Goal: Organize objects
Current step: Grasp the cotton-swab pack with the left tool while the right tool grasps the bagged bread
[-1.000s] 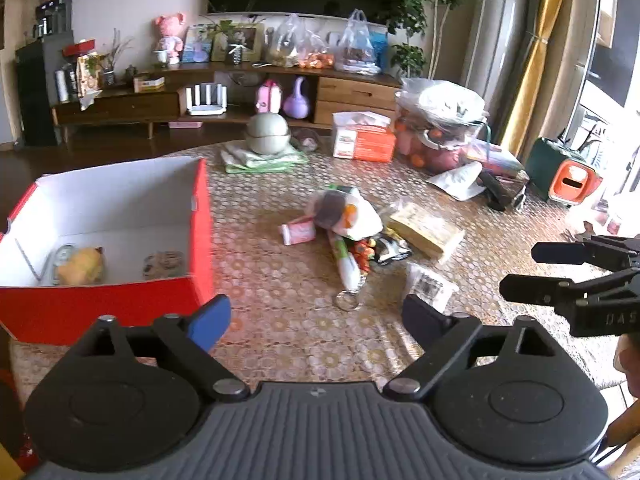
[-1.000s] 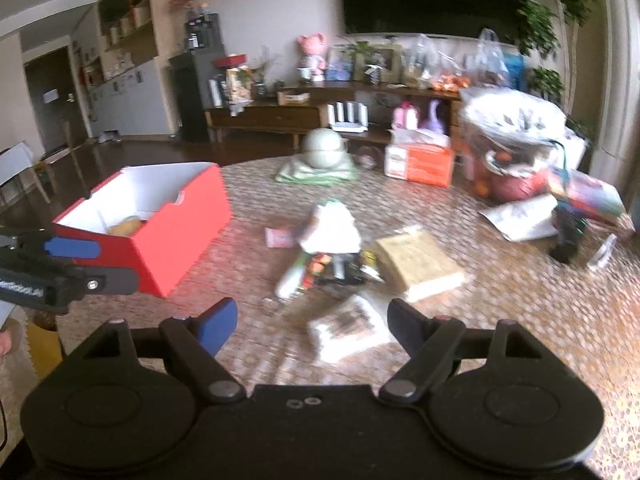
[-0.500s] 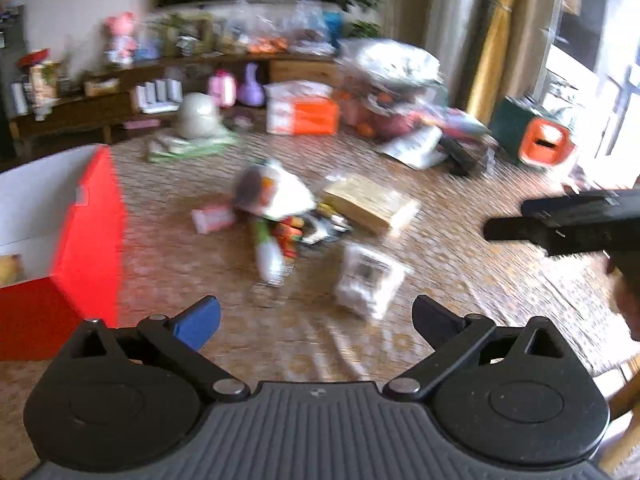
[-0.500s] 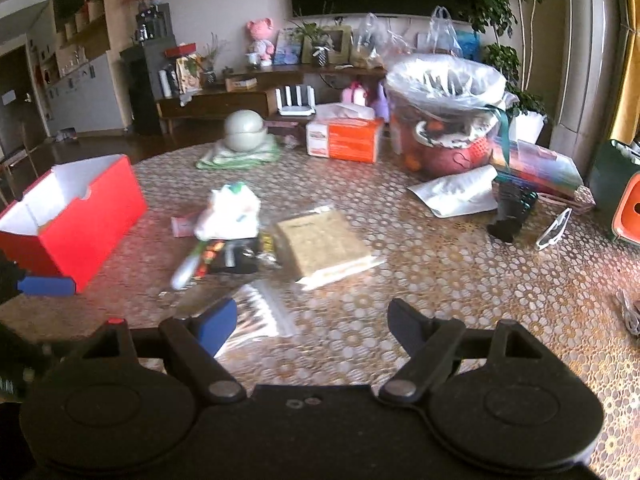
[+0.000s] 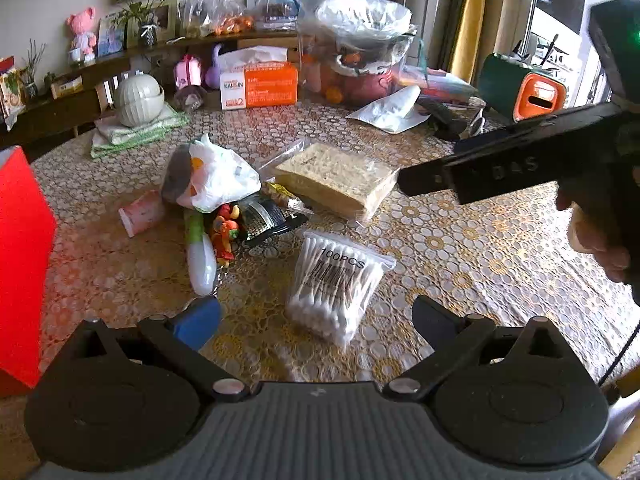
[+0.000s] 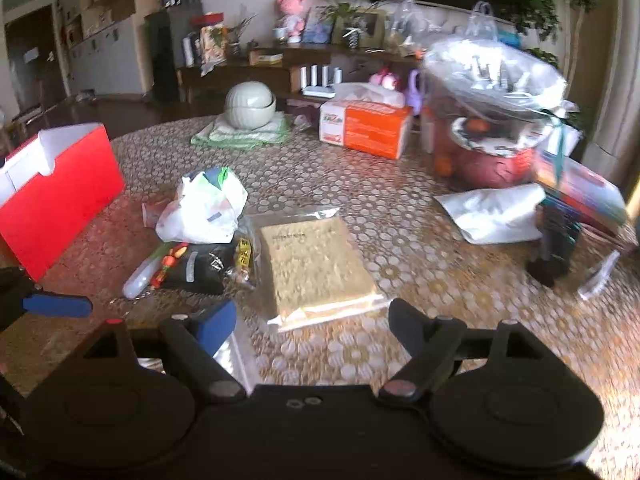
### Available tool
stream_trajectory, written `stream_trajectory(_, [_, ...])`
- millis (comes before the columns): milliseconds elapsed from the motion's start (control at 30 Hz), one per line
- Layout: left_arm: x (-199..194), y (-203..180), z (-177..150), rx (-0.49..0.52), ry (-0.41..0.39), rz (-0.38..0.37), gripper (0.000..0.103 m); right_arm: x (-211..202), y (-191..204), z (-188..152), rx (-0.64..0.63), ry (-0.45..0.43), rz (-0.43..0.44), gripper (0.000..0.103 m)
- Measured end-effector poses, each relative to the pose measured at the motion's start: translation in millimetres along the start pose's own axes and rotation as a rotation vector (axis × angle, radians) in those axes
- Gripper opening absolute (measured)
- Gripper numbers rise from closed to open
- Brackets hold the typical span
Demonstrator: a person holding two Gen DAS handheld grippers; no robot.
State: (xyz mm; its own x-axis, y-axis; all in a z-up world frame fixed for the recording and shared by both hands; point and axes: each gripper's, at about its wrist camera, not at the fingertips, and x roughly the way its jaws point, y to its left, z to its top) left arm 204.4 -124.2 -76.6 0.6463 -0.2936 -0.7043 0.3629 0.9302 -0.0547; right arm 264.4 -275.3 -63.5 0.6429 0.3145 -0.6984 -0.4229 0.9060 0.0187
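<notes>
A clear bag of cotton swabs (image 5: 334,284) lies on the table between the tips of my open, empty left gripper (image 5: 316,320). Behind it is a pile: a white plastic bag (image 5: 216,176), a white-green tube (image 5: 200,256), a red toy (image 5: 226,232), a pink packet (image 5: 142,212) and a bagged tan pad (image 5: 336,180). The red box (image 5: 20,248) stands at the left. My right gripper (image 6: 312,326) is open and empty just before the tan pad (image 6: 312,264); the red box (image 6: 60,196) shows at left.
At the back stand an orange tissue box (image 5: 260,84), a grey-green lidded bowl on a cloth (image 5: 138,100) and a plastic-covered fruit basket (image 5: 360,48). A white pouch (image 6: 496,212) and a dark object (image 6: 556,248) lie at right. The right tool (image 5: 520,164) crosses the left view.
Both grippers moved forward and right over the table. The left one closed in on the cotton swab bag, the red box sliding to its left edge. The right one neared the tan pad.
</notes>
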Motion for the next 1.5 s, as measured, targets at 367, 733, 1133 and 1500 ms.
stream_trajectory(367, [37.7,6.8,6.5,-0.030,0.010,-0.035,0.102,59.2,-16.0,12.1,-0.025,0.047,0.049,0.085])
stream_trajectory(733, [56.6,-1.0,2.2,0.034,0.002,-0.023,0.102,72.1,-18.4,15.7,-0.033,0.032,0.148,0.089])
stream_trajectory(1133, [61.2,-6.5,-1.4,0.068,-0.010,-0.007,0.101,80.5,-20.6,8.4,0.001,0.041,0.123,0.089])
stream_trajectory(1500, [53.1,-16.2,1.5,0.119,-0.011,-0.027,0.055,66.2,-20.6,-0.2,0.080,0.054,0.091,0.080])
